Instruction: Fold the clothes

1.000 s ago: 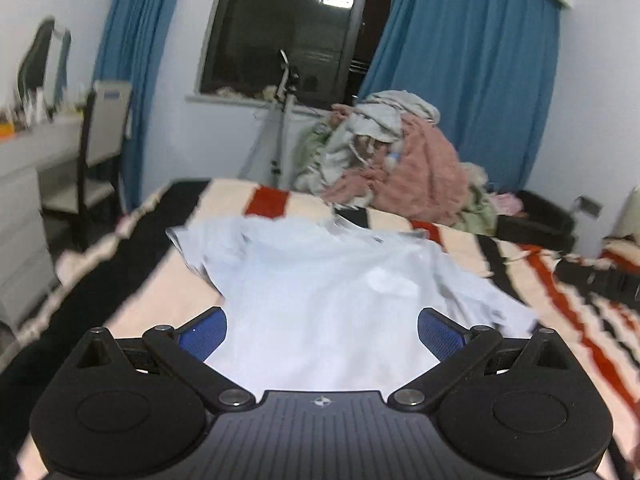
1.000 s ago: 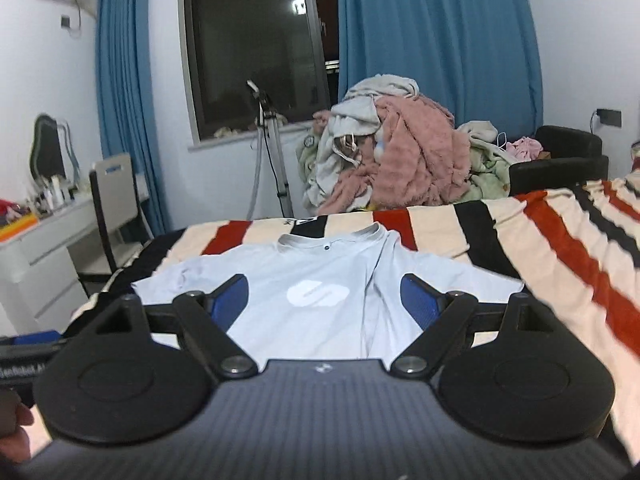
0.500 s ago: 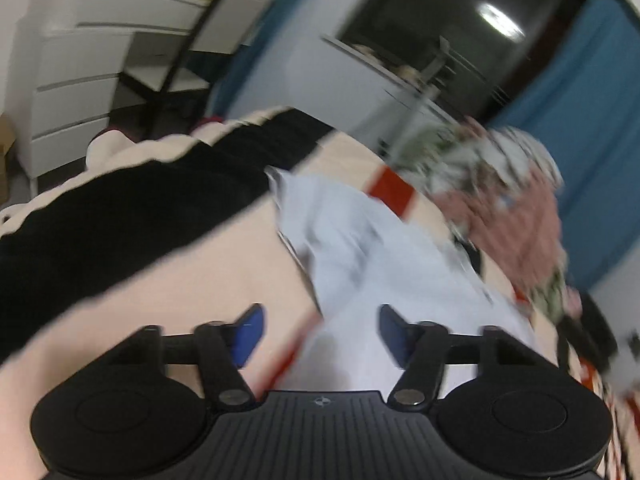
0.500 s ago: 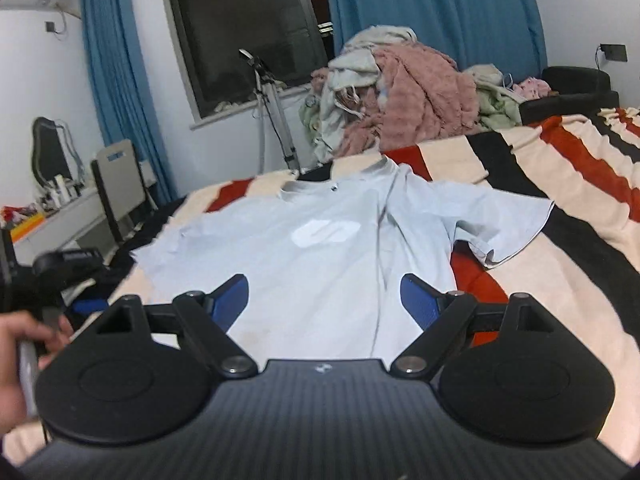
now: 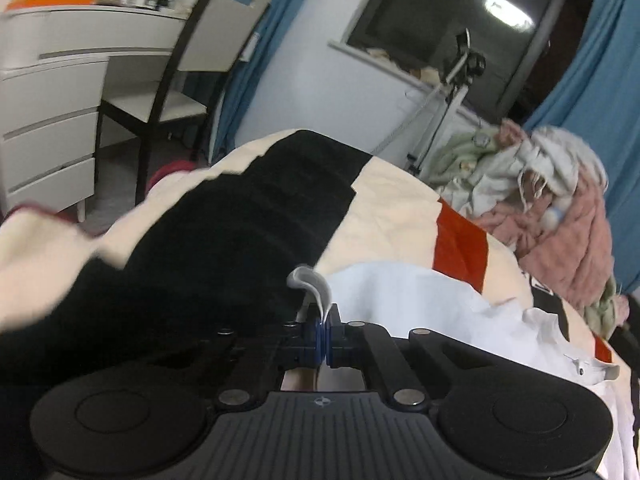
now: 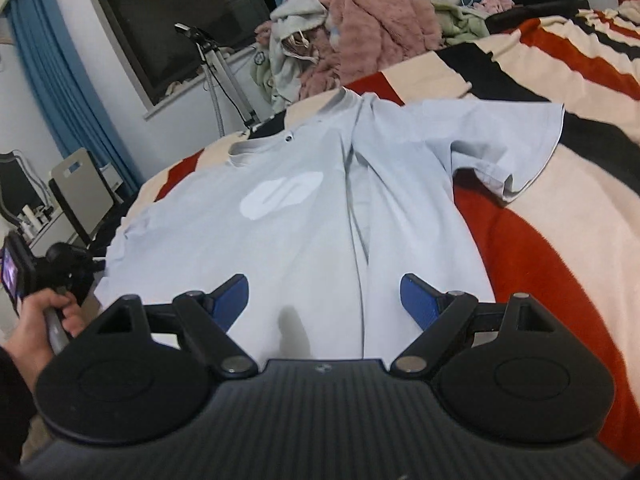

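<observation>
Left wrist view: left gripper (image 5: 323, 340) pinches the pale blue cotton T-shirt (image 5: 400, 300)'s edge; right gripper (image 6: 322, 296), jaws spread, should grip the matching hem evenly.

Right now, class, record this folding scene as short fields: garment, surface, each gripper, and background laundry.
garment: light blue T-shirt, spread face up, white logo on the chest
surface: striped blanket in black, red and cream
left gripper: shut on an edge of the T-shirt
right gripper: open above the shirt's lower part, holding nothing
background laundry: clothes pile beyond the collar
</observation>
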Demonstrator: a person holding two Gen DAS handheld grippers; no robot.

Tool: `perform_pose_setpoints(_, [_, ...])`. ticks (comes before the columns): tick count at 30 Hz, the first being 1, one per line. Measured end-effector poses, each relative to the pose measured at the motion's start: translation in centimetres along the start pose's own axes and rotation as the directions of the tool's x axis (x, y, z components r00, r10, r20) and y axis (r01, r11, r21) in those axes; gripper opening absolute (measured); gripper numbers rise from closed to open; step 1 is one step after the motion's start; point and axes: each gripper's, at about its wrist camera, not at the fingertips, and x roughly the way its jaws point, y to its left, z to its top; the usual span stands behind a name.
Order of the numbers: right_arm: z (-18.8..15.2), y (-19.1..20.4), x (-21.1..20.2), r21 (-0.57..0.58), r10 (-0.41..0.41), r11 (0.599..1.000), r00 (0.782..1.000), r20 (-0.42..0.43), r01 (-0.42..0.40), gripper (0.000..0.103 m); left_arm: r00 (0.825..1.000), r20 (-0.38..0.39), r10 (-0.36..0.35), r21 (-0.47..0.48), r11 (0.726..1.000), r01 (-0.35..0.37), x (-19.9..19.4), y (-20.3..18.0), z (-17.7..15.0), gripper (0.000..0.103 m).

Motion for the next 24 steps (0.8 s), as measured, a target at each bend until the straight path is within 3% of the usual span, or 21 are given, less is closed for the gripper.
perform_pose_setpoints(2, [0.0,0.1,0.4,-0.002,-0.009,1.000,1.000,0.005,0.009,0.084,1.000,-0.002,0.012,0.081,0.997,-0.012,0.4,-1.0,2.3,0.002])
perform_pose_setpoints(4, [0.0,0.4,0.7,-0.019,-0.022,1.000,1.000,0.012,0.023,0.084,0.997,0.014,0.080,0.178,0.981,-0.081,0.5,-2.2,5.2,0.002])
perform_pose_setpoints(7, [0.1,0.8,0.8,-0.047,-0.030,0.998,0.999,0.030,0.031,0.084,0.981,0.040,0.190,0.235,0.952,-0.194,0.9,-3.5,9.2,0.002])
perform_pose_setpoints(10, [0.1,1.1,0.7,-0.076,-0.042,0.996,0.998,0.043,0.045,0.084,0.968,0.064,0.244,0.270,0.929,-0.252,1.8,-4.3,10.4,0.003])
perform_pose_setpoints(13, [0.2,1.3,0.5,-0.090,-0.044,0.995,0.998,0.049,0.048,0.084,0.970,0.077,0.232,0.261,0.934,-0.244,1.5,-4.4,9.2,0.021])
perform_pose_setpoints(14, [0.2,1.4,0.4,-0.093,-0.044,0.994,0.998,0.051,0.049,0.084,0.969,0.078,0.233,0.247,0.937,-0.245,1.3,-4.2,8.6,0.037])
perform_pose_setpoints(15, [0.2,1.4,0.3,-0.096,-0.045,0.994,0.998,0.053,0.050,0.084,0.970,0.066,0.234,0.218,0.945,-0.243,1.1,-3.7,8.2,0.046])
perform_pose_setpoints(18, [0.3,1.3,0.0,-0.091,-0.040,0.995,0.998,0.057,0.045,0.084,0.985,0.014,0.174,0.068,0.982,-0.175,-1.0,-0.7,6.7,0.052])
perform_pose_setpoints(20, [0.4,1.2,-0.2,-0.082,-0.034,0.996,0.998,0.060,0.039,0.084,0.994,-0.001,0.113,-0.049,0.992,-0.113,-3.3,1.8,5.1,0.053])
perform_pose_setpoints(24, [0.5,1.1,-0.6,-0.064,-0.018,0.998,0.998,0.059,0.022,0.084,0.998,-0.037,-0.057,-0.221,0.974,0.048,-6.9,5.3,0.7,0.053])
